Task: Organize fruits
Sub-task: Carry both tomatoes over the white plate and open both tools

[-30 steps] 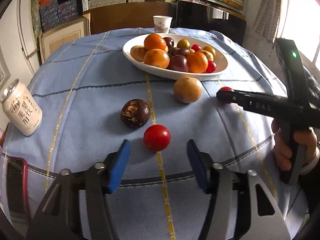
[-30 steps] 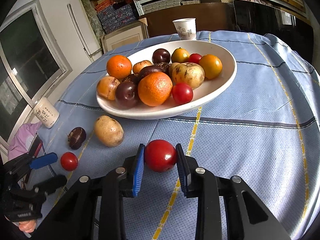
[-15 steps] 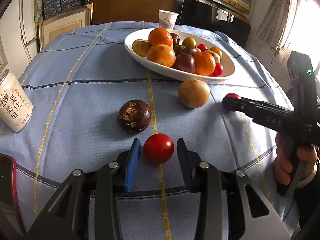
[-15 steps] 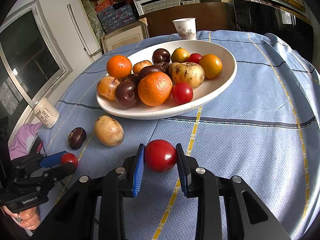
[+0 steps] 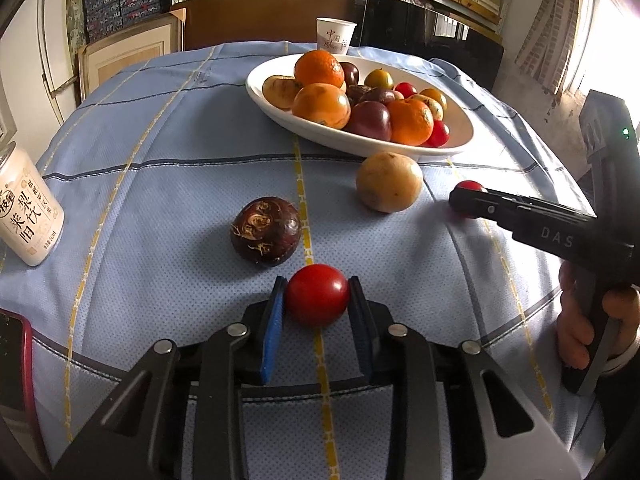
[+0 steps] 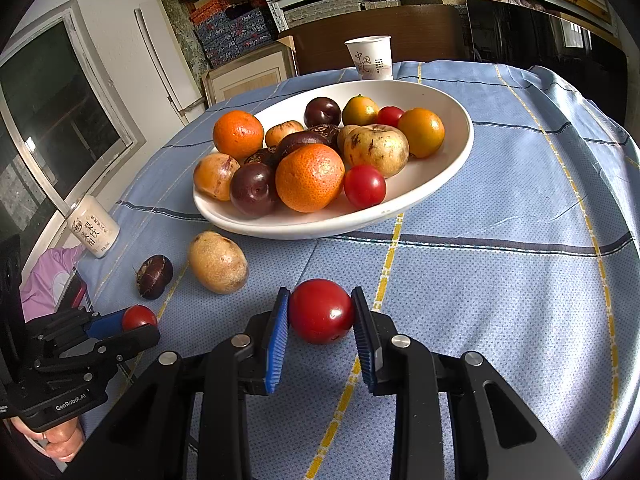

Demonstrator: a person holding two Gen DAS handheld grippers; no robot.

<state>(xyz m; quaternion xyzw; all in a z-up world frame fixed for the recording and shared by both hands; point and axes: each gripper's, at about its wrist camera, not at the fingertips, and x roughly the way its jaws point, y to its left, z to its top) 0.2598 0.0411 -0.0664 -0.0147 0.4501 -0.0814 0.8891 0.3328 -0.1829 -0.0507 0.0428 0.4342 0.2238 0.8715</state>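
Note:
A white oval bowl (image 5: pixel 320 136) (image 6: pixel 448 176) holds several oranges, plums and small tomatoes. My left gripper (image 5: pixel 317 294) is shut on a red tomato (image 5: pixel 316 294) low over the blue cloth; it also shows in the right wrist view (image 6: pixel 132 322). My right gripper (image 6: pixel 321 310) is shut on another red tomato (image 6: pixel 321 311) just in front of the bowl; it also shows in the left wrist view (image 5: pixel 466 200). A dark brown chestnut-like fruit (image 5: pixel 266 231) (image 6: pixel 154 271) and a tan round fruit (image 5: pixel 389 182) (image 6: pixel 218 262) lie on the cloth between the grippers.
A white drink can (image 5: pixel 26 212) (image 6: pixel 93 230) stands at the table's left edge. A paper cup (image 5: pixel 335 36) (image 6: pixel 371 58) stands behind the bowl. A red-edged phone (image 5: pixel 16 360) lies at the near left. Shelves and framed boards stand behind the table.
My left gripper moved forward around the red tomato and closed on it. The right gripper stayed shut on its tomato in the same place.

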